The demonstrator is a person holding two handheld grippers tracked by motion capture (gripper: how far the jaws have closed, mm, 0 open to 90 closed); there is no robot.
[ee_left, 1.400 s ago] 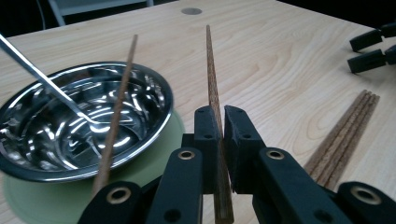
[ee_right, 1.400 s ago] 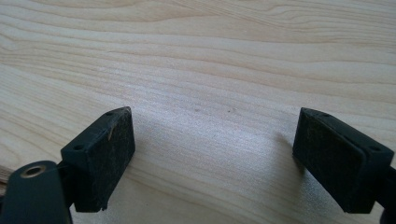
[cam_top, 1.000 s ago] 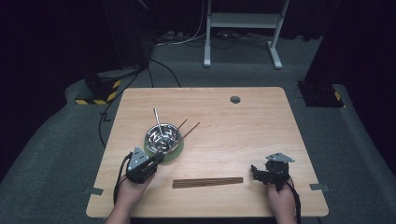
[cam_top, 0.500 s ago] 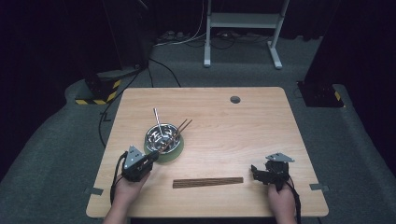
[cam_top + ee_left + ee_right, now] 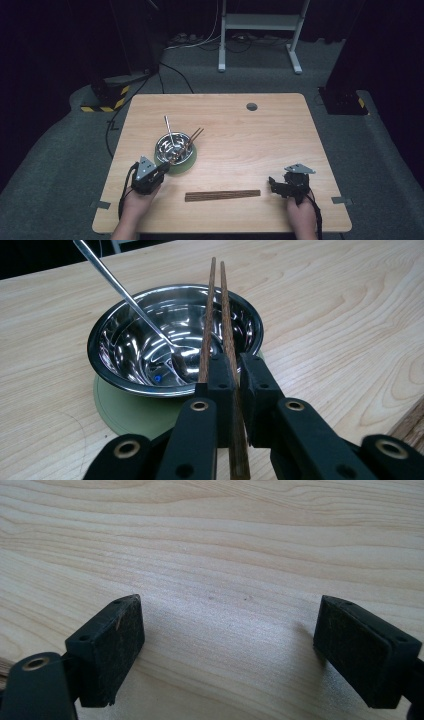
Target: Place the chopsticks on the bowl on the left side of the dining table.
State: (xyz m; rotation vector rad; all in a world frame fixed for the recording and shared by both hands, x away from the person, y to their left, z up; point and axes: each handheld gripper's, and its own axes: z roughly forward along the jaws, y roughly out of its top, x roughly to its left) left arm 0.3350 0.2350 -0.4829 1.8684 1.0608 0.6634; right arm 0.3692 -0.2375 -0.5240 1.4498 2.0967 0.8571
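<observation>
A steel bowl [image 5: 173, 145] [image 5: 175, 337] stands on a round green coaster [image 5: 186, 164] [image 5: 122, 407] at the table's left middle. A metal spoon [image 5: 169, 129] [image 5: 127, 300] leans in it, handle pointing away. My left gripper [image 5: 162, 169] [image 5: 235, 372] is shut on a pair of brown chopsticks [image 5: 187, 142] [image 5: 215, 310] that reach across the bowl's rim. A bundle of chopsticks [image 5: 222, 195] lies flat near the front edge. My right gripper [image 5: 275, 182] [image 5: 225, 645] stands open just above bare wood at the front right, right of the bundle.
The wooden table [image 5: 260, 140] has a round cable hole [image 5: 251, 106] near its far edge. Behind it on the floor are a white stand [image 5: 257, 22], cables and black boxes with yellow stripes [image 5: 102, 97].
My left gripper has drawn back a little toward the front left with the chopsticks in it. The right gripper has stayed where it was.
</observation>
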